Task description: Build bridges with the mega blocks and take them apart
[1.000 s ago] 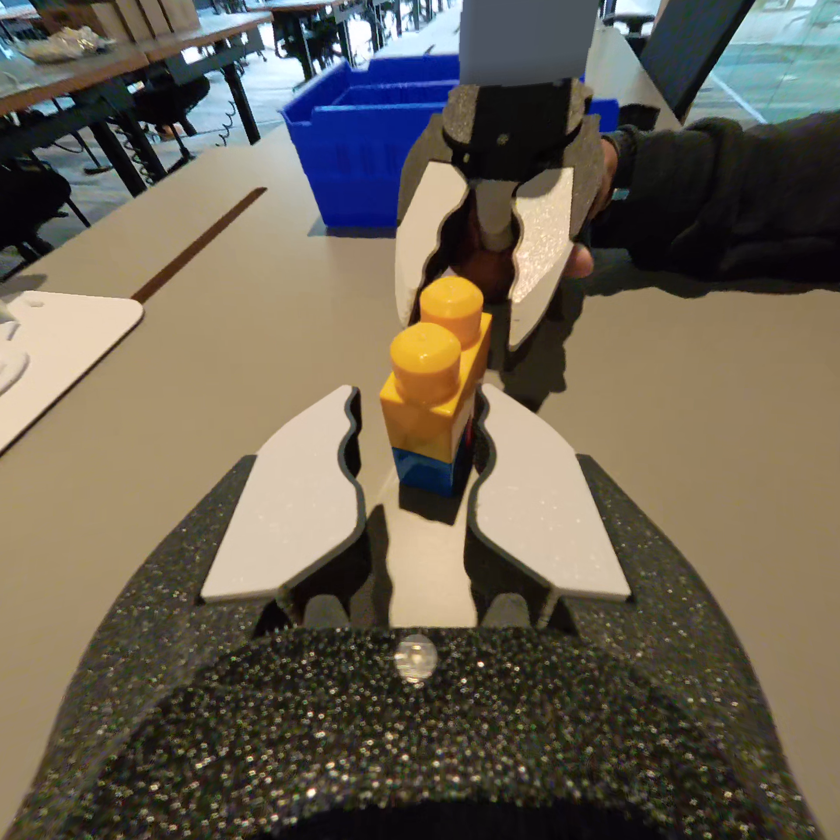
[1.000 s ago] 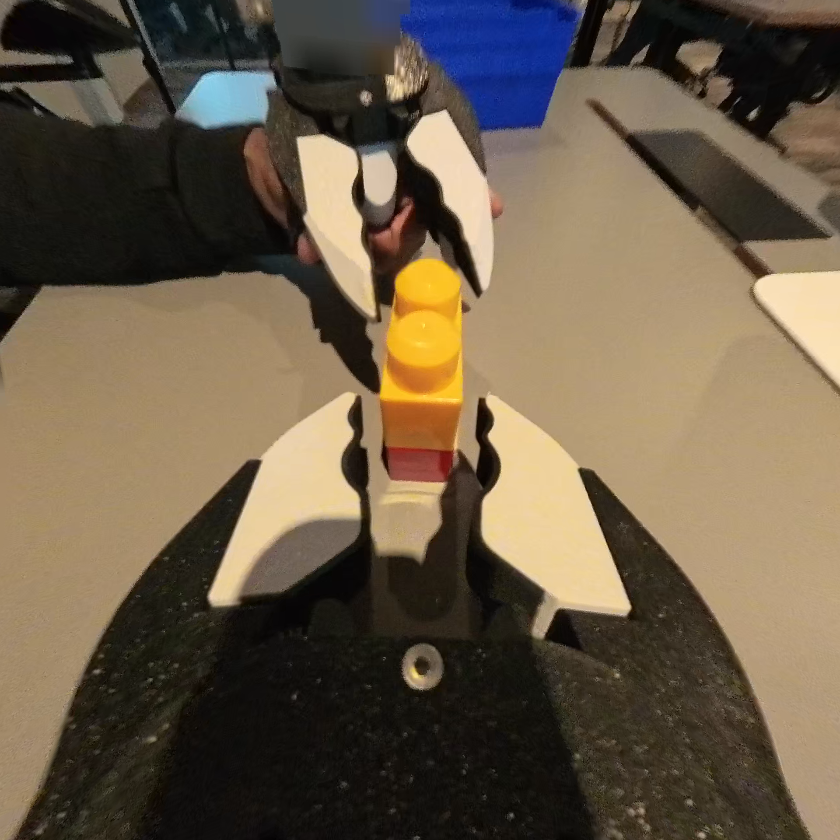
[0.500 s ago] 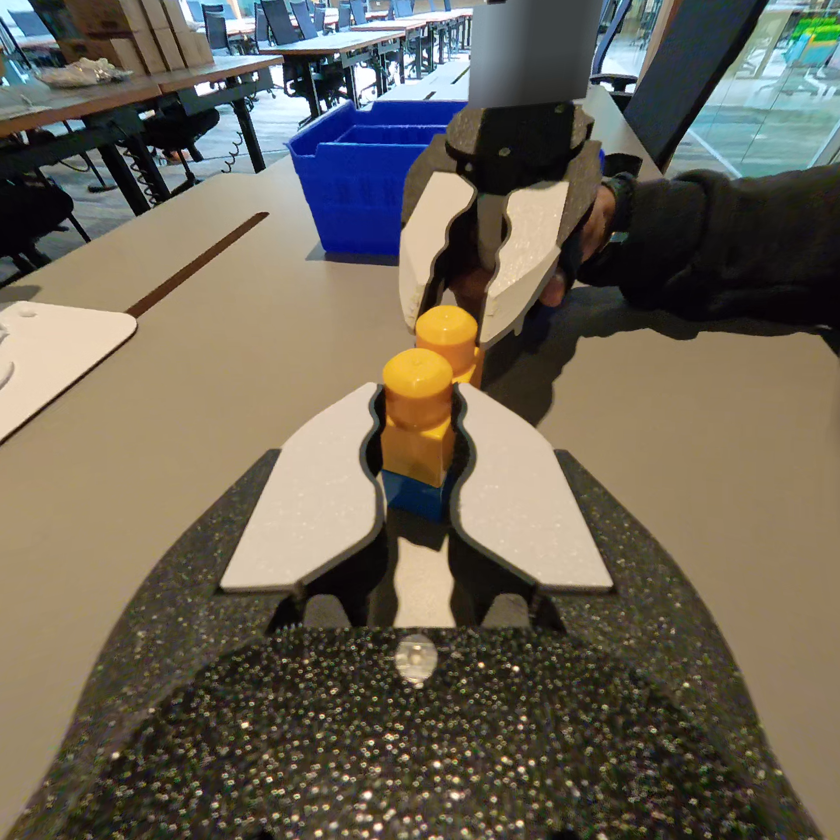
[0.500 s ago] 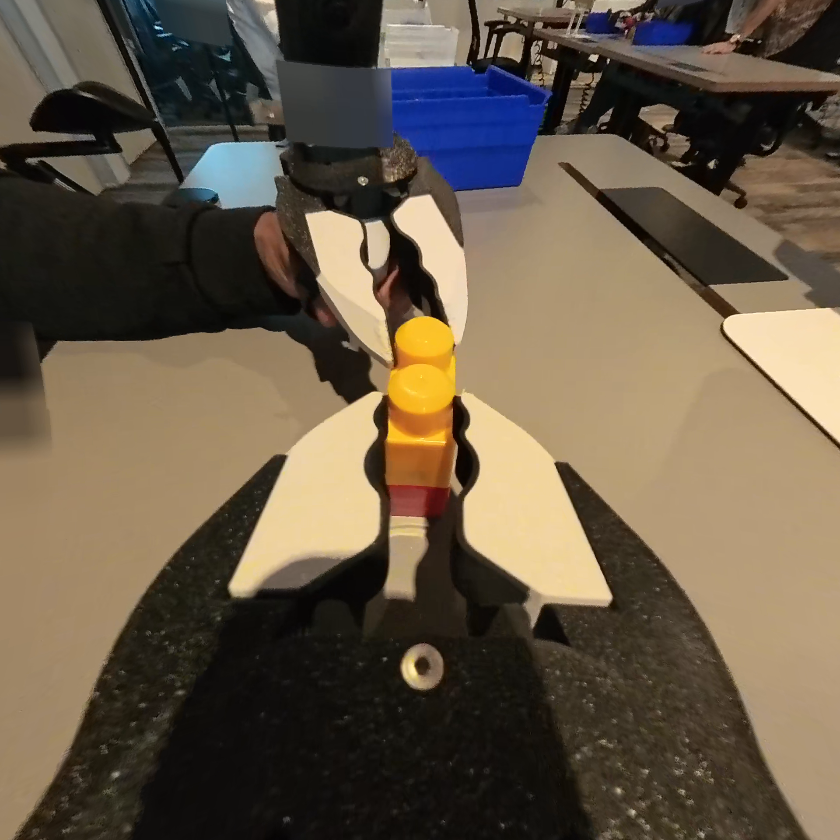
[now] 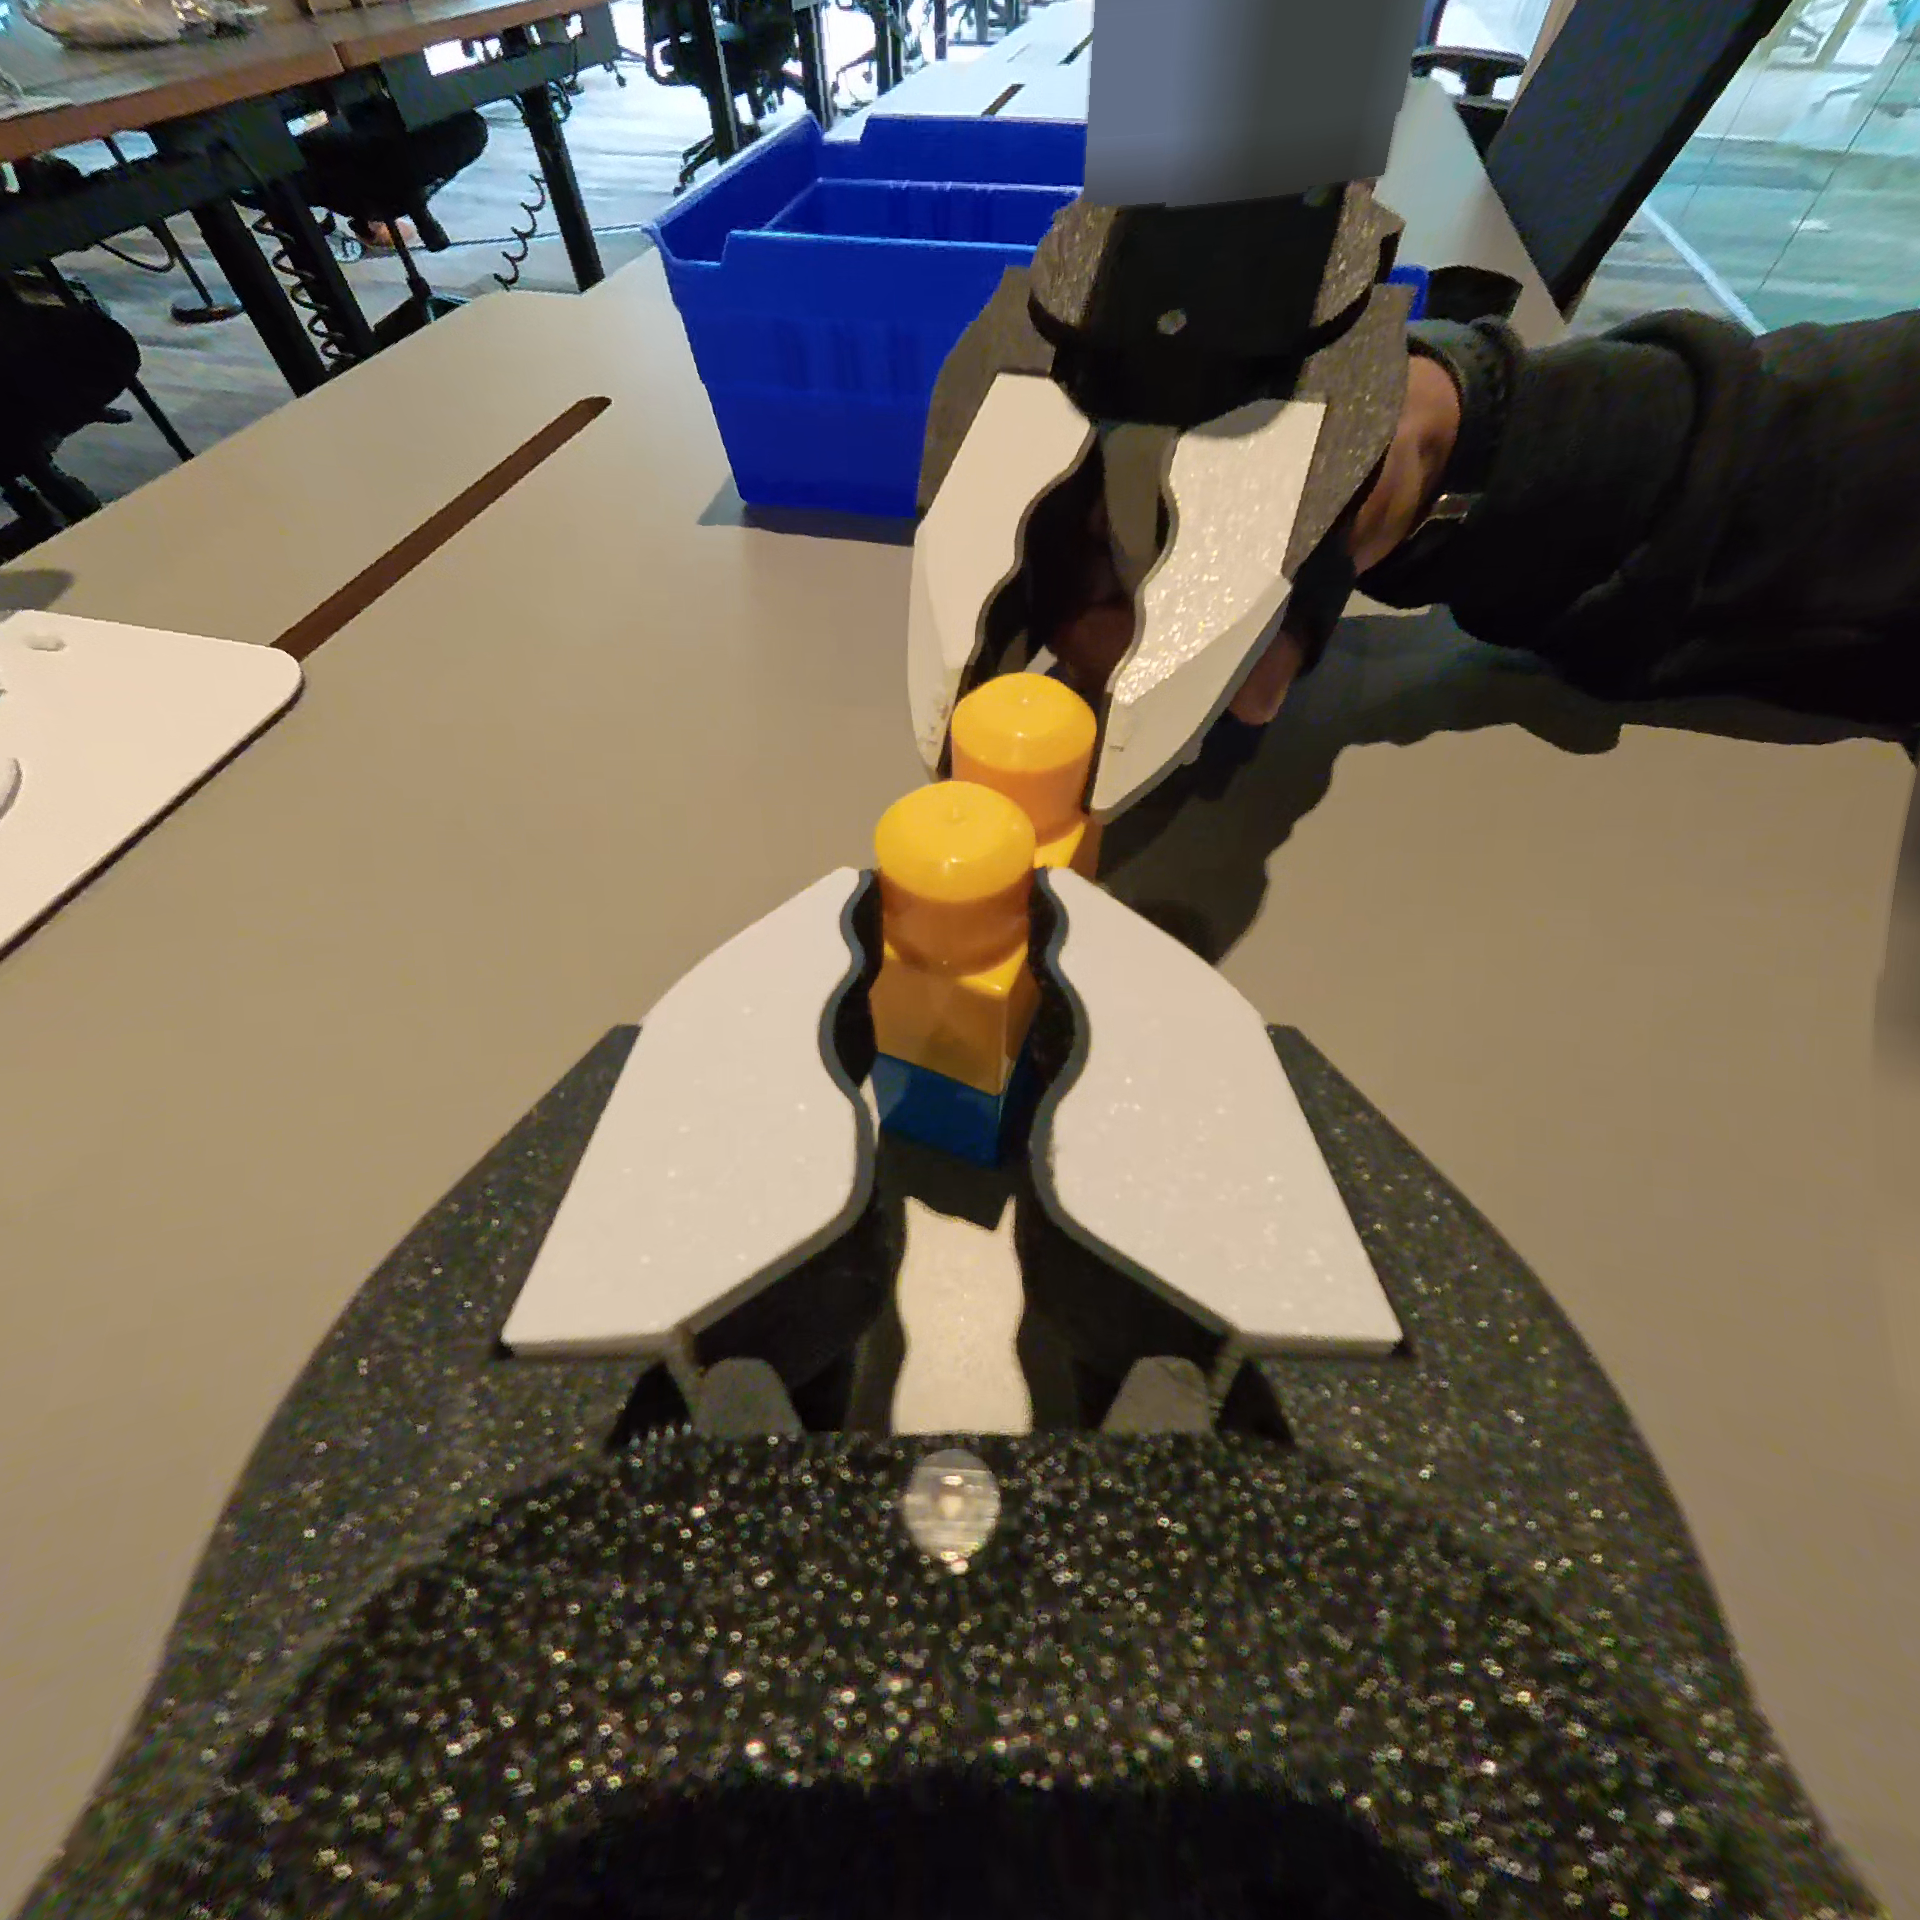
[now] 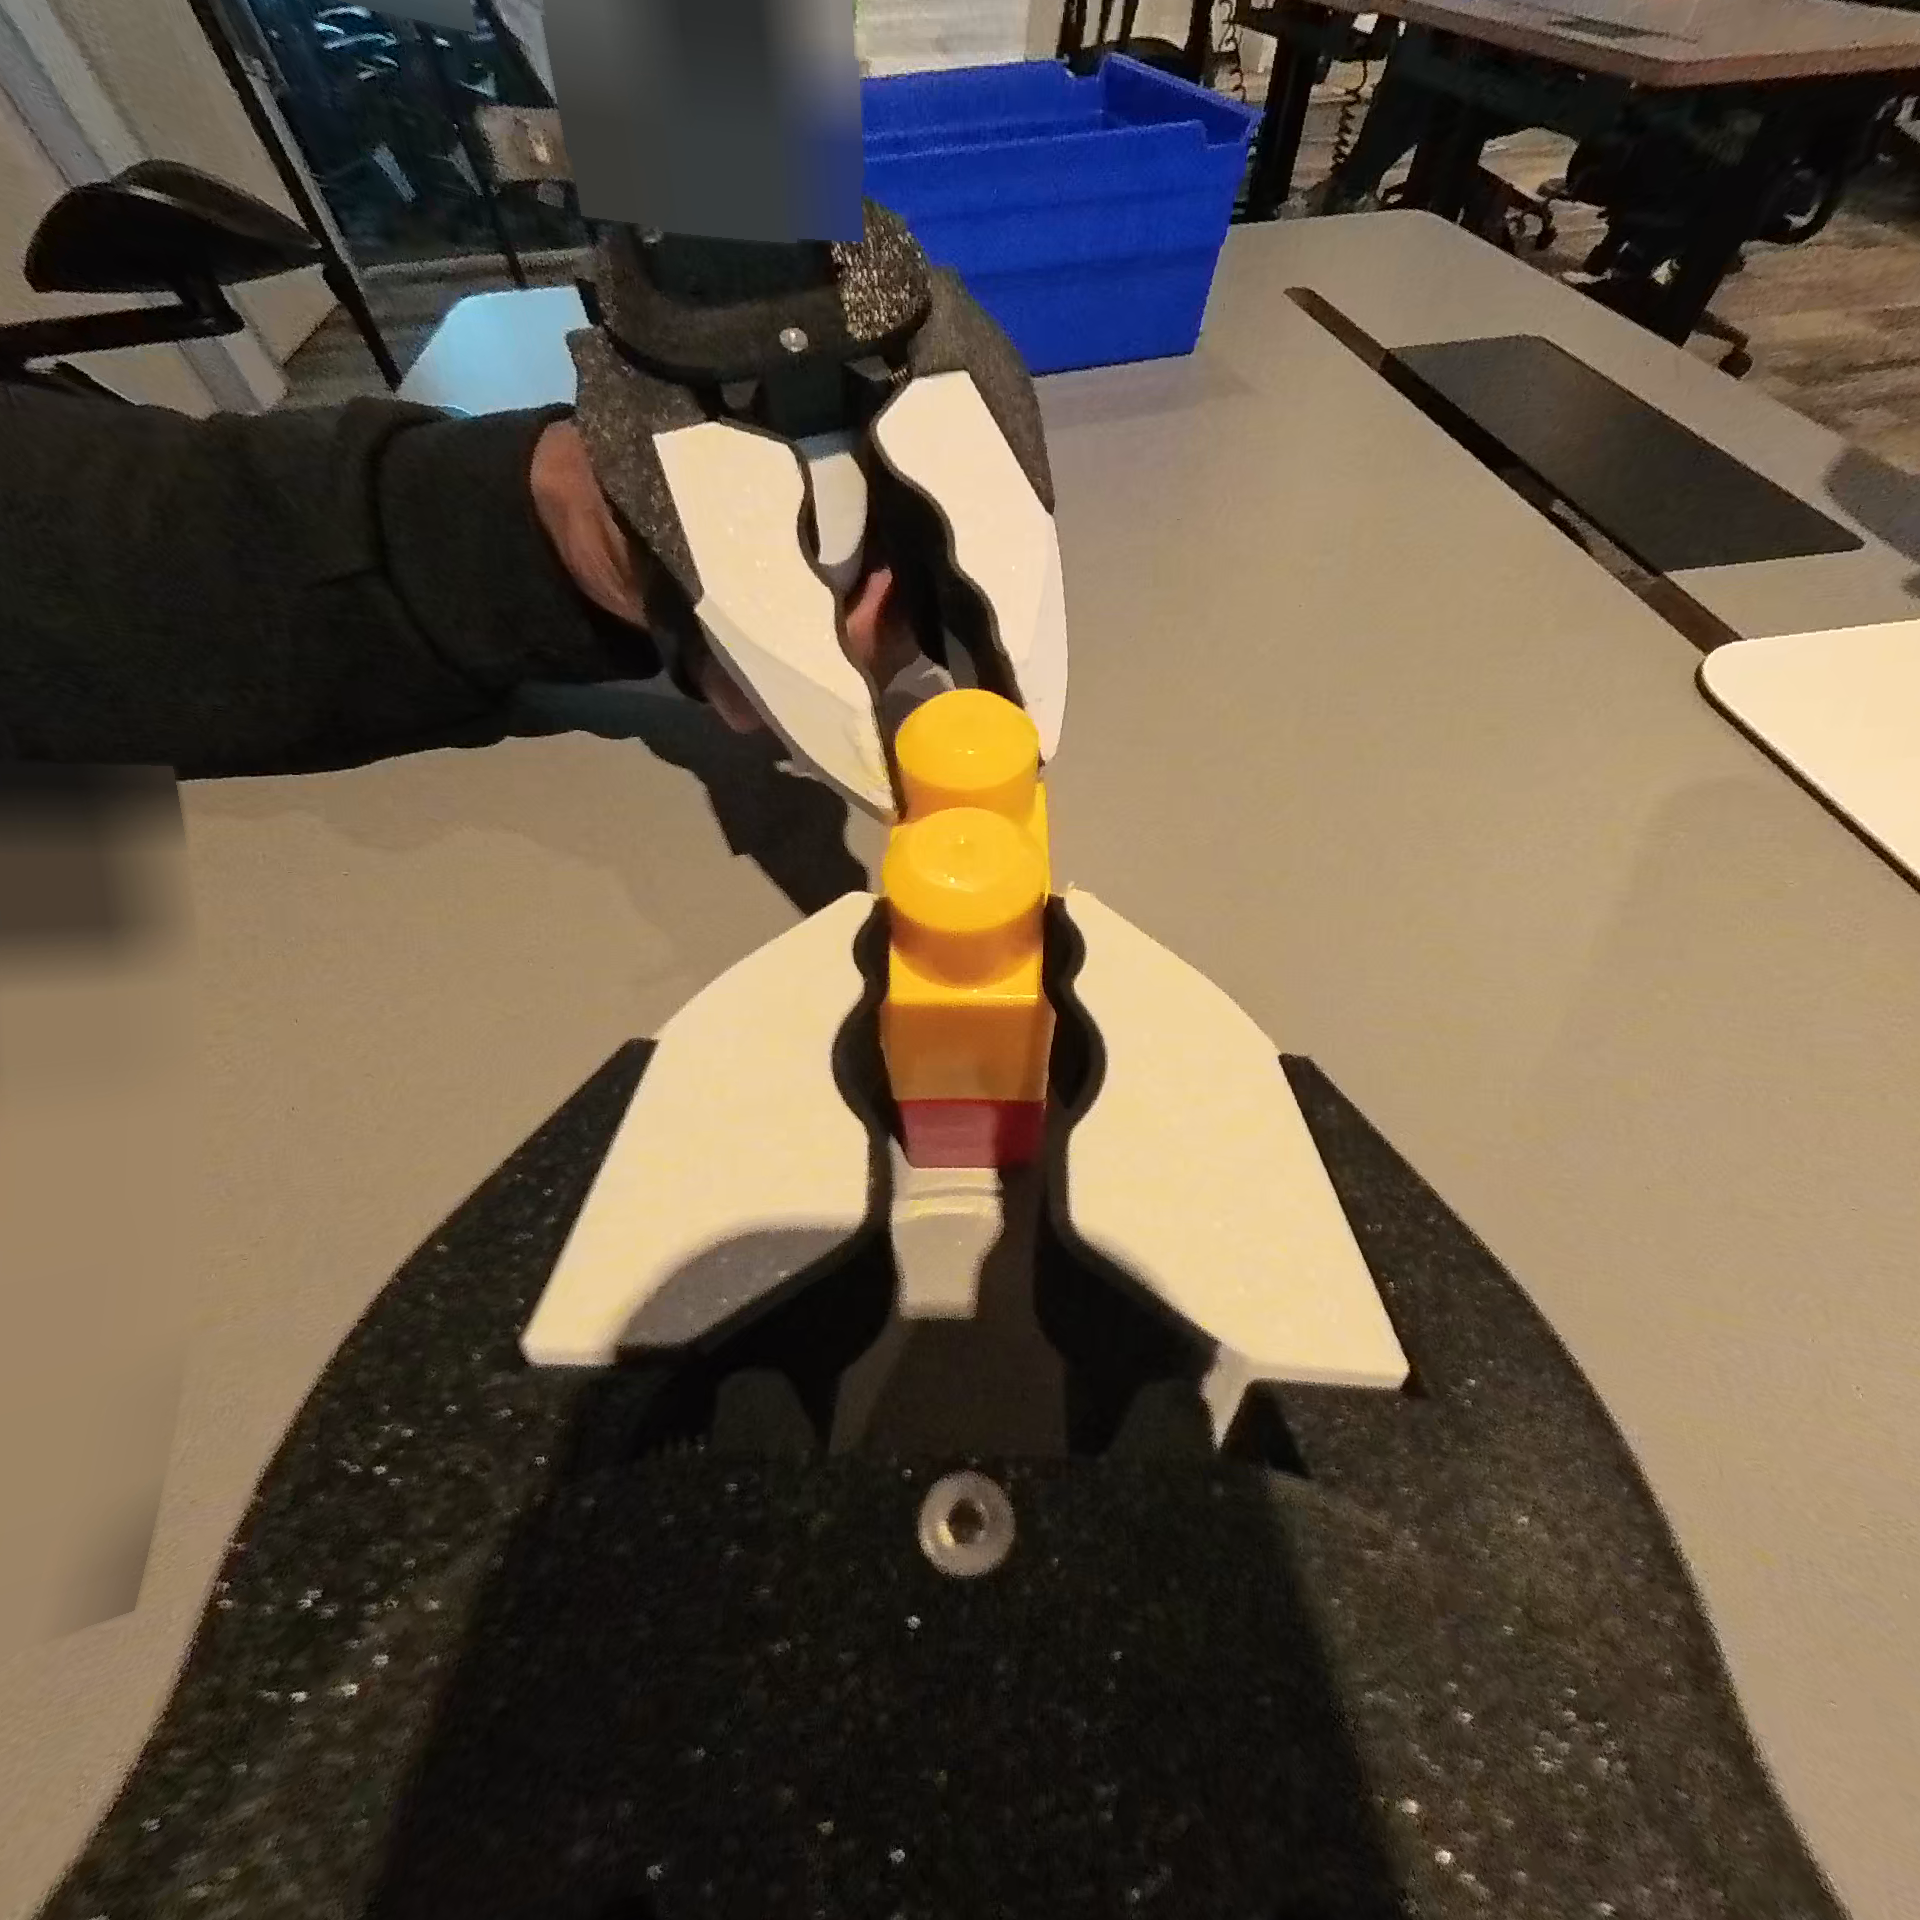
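A small bridge stands on the grey table: a yellow two-stud block point(image 5: 951, 997) lies across a blue block point(image 5: 945, 1107) at one end and a red block point(image 6: 971, 1127) at the other. My left gripper point(image 5: 951, 894) is shut on the yellow block's near end, with the blue block just below its fingers. My right gripper point(image 6: 966, 904) is shut on the opposite end of the yellow block point(image 6: 966, 1008), above the red block. Each gripper shows in the other's view, the right one point(image 5: 1018, 774) and the left one point(image 6: 966, 779), closed around the far stud.
A blue bin point(image 5: 831, 343) stands at the back of the table and also shows in the right wrist view point(image 6: 1060, 208). A white board point(image 5: 104, 727) lies at the table's edge. A black mat point(image 6: 1600, 457) and a dark slot point(image 5: 436, 530) mark the tabletop. The tips of both grippers are at nearly the same place.
Both grippers were open around the ends of the bridge one second ago. They have closed onto the yellow block from opposite ends.
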`<state>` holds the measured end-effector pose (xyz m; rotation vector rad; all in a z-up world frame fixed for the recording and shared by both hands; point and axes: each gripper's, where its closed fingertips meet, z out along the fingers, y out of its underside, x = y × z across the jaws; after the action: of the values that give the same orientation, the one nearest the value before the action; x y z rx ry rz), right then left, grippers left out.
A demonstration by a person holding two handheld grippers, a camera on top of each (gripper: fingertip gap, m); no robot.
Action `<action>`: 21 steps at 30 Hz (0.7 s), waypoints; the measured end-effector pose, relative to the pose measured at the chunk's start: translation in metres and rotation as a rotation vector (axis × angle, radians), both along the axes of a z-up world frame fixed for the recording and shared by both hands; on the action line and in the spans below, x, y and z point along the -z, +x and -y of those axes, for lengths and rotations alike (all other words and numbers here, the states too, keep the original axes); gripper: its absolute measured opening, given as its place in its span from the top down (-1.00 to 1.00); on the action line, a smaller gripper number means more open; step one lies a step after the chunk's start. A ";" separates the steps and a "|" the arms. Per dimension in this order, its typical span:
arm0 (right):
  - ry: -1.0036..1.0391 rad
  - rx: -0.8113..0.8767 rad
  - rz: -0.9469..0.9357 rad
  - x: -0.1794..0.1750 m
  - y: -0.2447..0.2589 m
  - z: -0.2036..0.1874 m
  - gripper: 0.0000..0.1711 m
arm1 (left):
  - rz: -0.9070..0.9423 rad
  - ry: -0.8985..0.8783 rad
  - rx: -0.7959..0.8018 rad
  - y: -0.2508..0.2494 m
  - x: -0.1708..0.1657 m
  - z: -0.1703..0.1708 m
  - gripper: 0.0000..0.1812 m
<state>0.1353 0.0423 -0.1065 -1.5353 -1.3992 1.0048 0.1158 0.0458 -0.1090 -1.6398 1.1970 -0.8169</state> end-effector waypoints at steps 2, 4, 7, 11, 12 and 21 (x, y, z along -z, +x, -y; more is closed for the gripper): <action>-0.002 -0.001 0.000 0.000 0.000 0.000 0.66 | -0.005 0.000 0.002 0.000 0.000 0.000 0.70; -0.007 0.001 -0.001 0.000 0.000 0.000 0.65 | -0.007 -0.004 0.004 0.000 0.000 0.000 0.70; -0.021 0.004 -0.009 0.001 0.000 0.000 0.65 | -0.015 -0.003 0.003 0.000 0.000 0.000 0.70; -0.033 0.008 -0.011 0.000 0.000 0.000 0.65 | 0.001 -0.011 -0.002 0.000 -0.001 0.000 0.70; -0.035 0.009 -0.017 -0.001 0.000 0.000 0.65 | 0.009 -0.013 -0.004 0.000 -0.001 0.000 0.71; -0.033 -0.061 -0.025 -0.004 0.013 0.007 0.58 | 0.060 0.010 0.005 -0.010 0.002 -0.008 0.38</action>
<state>0.1480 0.0355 -0.1029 -1.5063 -1.4260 1.0852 0.1056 0.0540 -0.1111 -1.5942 1.1618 -0.8556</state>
